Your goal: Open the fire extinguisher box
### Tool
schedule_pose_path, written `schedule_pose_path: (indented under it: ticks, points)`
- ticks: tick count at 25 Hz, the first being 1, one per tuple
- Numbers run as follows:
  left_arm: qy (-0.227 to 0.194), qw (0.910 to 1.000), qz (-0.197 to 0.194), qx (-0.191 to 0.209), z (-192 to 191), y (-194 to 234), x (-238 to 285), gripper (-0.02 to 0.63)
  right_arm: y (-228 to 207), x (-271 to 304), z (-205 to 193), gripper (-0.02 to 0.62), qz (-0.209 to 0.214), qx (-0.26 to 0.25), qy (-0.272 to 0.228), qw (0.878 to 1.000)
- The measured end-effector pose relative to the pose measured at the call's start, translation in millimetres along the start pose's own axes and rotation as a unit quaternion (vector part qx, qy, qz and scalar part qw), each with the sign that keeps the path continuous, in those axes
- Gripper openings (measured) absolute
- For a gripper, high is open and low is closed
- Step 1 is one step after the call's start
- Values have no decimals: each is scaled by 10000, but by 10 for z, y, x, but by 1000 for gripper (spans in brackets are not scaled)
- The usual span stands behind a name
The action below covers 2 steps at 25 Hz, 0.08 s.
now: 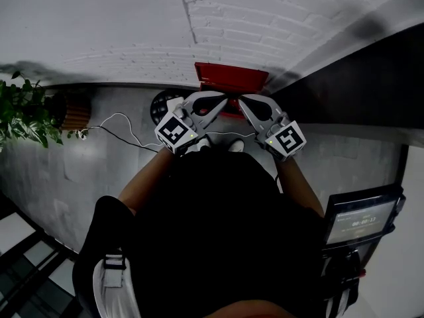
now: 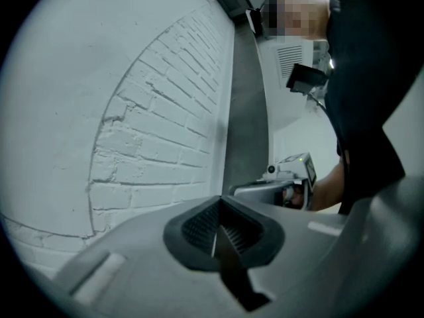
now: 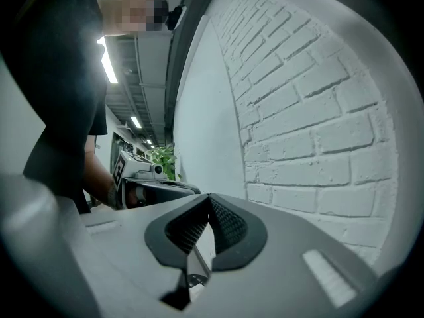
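Note:
The red fire extinguisher box (image 1: pixel 230 79) stands on the grey floor against the white brick wall (image 1: pixel 199 18), straight ahead of me in the head view. Both grippers are held up side by side in front of it, their tips near its front edge. My left gripper (image 1: pixel 218 101) is shut, its pads (image 2: pixel 202 229) together with nothing between them. My right gripper (image 1: pixel 241 102) is likewise shut and empty, pads (image 3: pixel 225 225) pressed together. Each gripper view looks along the brick wall and catches the other gripper (image 2: pixel 286 183) (image 3: pixel 147 180); neither shows the box.
A green plant (image 1: pixel 23 114) and a wooden pot (image 1: pixel 76 111) stand at the left. A white cable (image 1: pixel 122 126) runs over the floor beside a dark round object (image 1: pixel 161 103). A dark wall panel (image 1: pixel 358 85) borders the right, with a screen device (image 1: pixel 361 220) below it.

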State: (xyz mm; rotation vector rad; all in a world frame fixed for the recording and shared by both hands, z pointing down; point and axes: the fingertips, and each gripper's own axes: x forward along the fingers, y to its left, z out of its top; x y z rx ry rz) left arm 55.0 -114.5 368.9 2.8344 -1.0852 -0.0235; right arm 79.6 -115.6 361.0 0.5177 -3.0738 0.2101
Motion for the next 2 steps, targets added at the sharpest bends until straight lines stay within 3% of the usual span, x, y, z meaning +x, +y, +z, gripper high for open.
schedule_pose_path:
  ticks: [2]
  points:
    - [13,10000,-7,13,3,-3,13,2,-1,-5,13,8,3,-20,-18,10000]
